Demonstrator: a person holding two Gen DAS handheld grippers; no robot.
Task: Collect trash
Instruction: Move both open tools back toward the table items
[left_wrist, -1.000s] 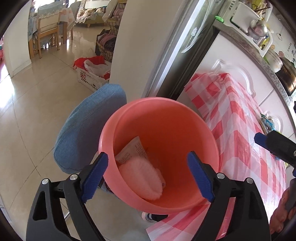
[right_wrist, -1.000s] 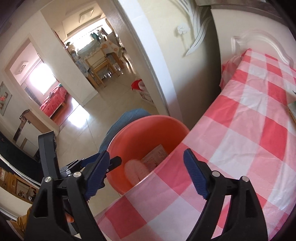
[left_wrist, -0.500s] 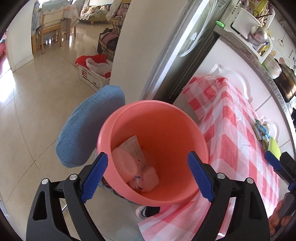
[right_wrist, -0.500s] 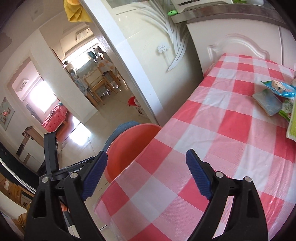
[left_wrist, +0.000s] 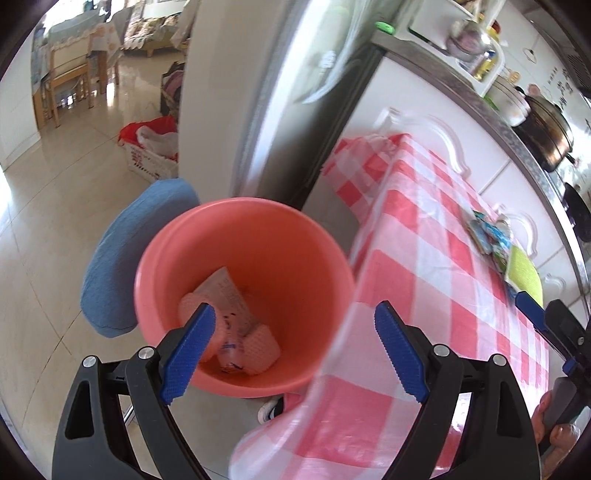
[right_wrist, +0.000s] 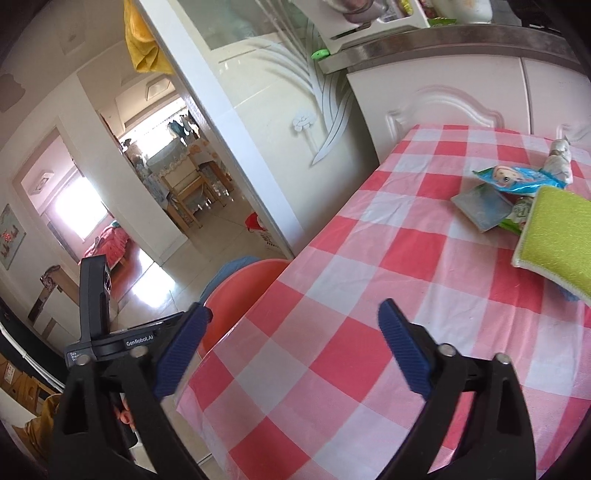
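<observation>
My left gripper (left_wrist: 291, 347) stood wide apart and empty, hanging above the rim of the pink bin (left_wrist: 243, 295), which sat on the floor directly ahead of and below its fingers. Inside the bin, near my left finger, lay a printed wrapper (left_wrist: 229, 295) and pink foam netting (left_wrist: 258, 347), touching each other at the bottom. A blue cushion (left_wrist: 129, 258) rested just left of the bin. To the right of that gripper, the table with the red-and-white checked cloth (left_wrist: 443, 266) ran forward, its hanging edge beside the bin.

My right gripper (right_wrist: 295, 332) was likewise spread wide, holding nothing, poised over the near end of the checked cloth (right_wrist: 369, 314). Ahead and to the right of its fingers, the remaining trash lay clustered on the table: a blue snack packet (right_wrist: 517, 179), a grey flat sachet (right_wrist: 480, 206) touching it, a green-and-white wrapper (right_wrist: 517, 216) partly under the others, and a crumpled white scrap (right_wrist: 559, 158) just beyond. A yellow-green sponge (right_wrist: 557, 240) lay beside that cluster, nearer my right finger. The bin (right_wrist: 240, 295) showed beyond my left finger, partly hidden by the table edge.
</observation>
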